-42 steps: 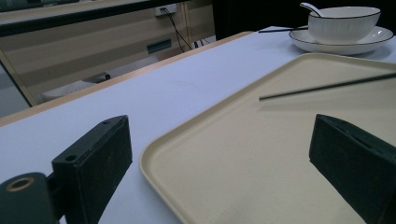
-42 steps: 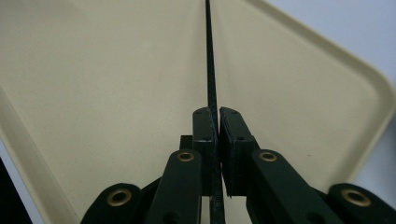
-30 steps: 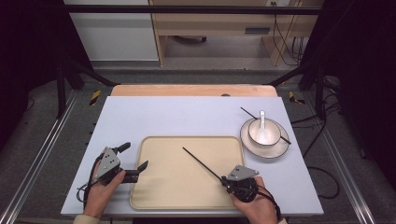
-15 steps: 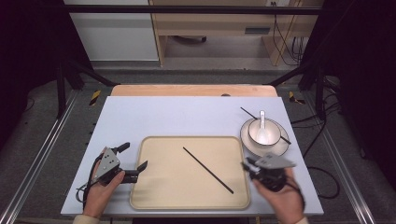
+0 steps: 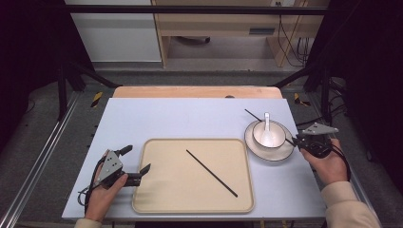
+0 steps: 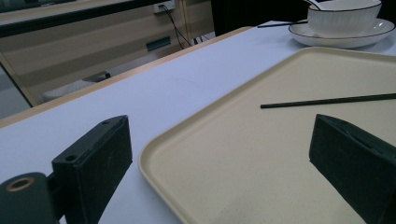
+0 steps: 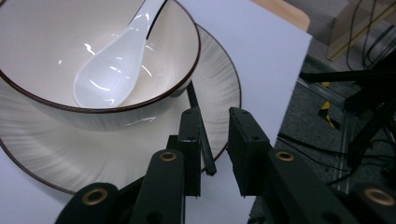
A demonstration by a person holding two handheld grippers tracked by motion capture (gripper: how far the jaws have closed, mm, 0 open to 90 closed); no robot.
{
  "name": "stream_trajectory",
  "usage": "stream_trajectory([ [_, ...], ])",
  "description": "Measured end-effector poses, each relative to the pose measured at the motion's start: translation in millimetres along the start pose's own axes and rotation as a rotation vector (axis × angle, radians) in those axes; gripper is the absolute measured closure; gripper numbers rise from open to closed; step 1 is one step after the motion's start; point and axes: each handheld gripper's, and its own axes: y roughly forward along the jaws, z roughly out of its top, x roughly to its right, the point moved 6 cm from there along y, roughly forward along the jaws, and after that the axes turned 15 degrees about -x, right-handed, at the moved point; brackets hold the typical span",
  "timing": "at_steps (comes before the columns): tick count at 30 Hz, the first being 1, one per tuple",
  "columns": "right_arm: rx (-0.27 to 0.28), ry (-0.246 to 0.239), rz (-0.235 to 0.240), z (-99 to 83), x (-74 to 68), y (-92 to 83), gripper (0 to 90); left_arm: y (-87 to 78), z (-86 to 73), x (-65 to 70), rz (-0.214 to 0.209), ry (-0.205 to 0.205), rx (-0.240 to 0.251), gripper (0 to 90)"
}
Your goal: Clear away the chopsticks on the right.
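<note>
Centre of the high view: tray (image 5: 161, 199) holding one chopstick (image 5: 211, 173). Right: bowl (image 5: 272, 129) on a plate (image 5: 259, 148), spoon (image 5: 266, 129) inside. Right gripper (image 7: 215, 135), narrow, apparently around a second chopstick (image 7: 198, 123). Left gripper (image 5: 137, 161) wide, empty, at the tray's left rim.

On the tabletop (image 5: 190, 118) a tray (image 5: 157, 199) lies near the front edge, one chopstick (image 5: 211, 173) slantwise on it. Right of the tray a plate (image 5: 275, 154) carries a bowl (image 5: 260, 130) with a spoon (image 5: 266, 128) in it; another chopstick (image 5: 253, 115) rests across the plate behind the bowl.
</note>
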Motion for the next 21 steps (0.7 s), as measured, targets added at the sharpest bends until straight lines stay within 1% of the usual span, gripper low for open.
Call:
stream_trajectory([
  [1, -0.003, -0.019, 0.003, 1.2, -0.2, 4.2, 74.0, 0.1, -0.1, 0.1, -0.001, 0.000, -0.001, 5.8],
  [4, -0.029, -0.040, 0.016, 3.2, -0.9, 15.8, 73.3, 0.3, -0.4, 0.2, -0.003, 0.000, -0.001, 5.9],
  [7, -0.067, -0.038, 0.027, 2.2, 1.6, 27.8, 72.6, -0.7, -0.1, -0.1, -0.001, 0.005, 0.000, 6.1],
  [9, -0.075, -0.039, 0.051, 1.8, 1.8, 34.9, 72.4, -1.1, 0.4, -0.1, -0.001, 0.001, 0.003, 6.1],
  [11, -0.090, -0.041, 0.055, 0.8, 2.9, 40.3, 73.5, -0.4, -0.2, -0.3, 0.000, 0.005, -0.002, 6.1],
  [12, -0.090, -0.041, 0.055, 0.8, 2.9, 40.3, 73.5, -0.4, -0.2, -0.3, 0.000, 0.005, -0.002, 6.1],
  [13, -0.089, -0.042, 0.072, 1.7, 1.9, 44.2, 75.1, 0.0, -0.5, 0.2, -0.001, 0.003, -0.004, 6.1],
  [15, -0.091, -0.051, 0.079, 2.3, -0.7, 46.1, 78.0, -0.3, -0.1, 0.2, -0.001, 0.004, -0.003, 6.1],
  [17, -0.093, -0.063, 0.075, 2.5, -3.0, 46.1, 83.3, -0.2, -0.3, 0.0, -0.001, 0.002, -0.003, 6.2],
  [19, -0.093, -0.068, 0.069, 3.0, -4.4, 44.5, 84.9, 0.3, -0.9, 0.1, -0.001, 0.002, -0.007, 6.2],
  [21, -0.077, -0.070, 0.042, 4.2, -4.1, 40.9, 85.1, 0.0, -0.8, -0.1, -0.001, 0.001, -0.006, 6.2],
])
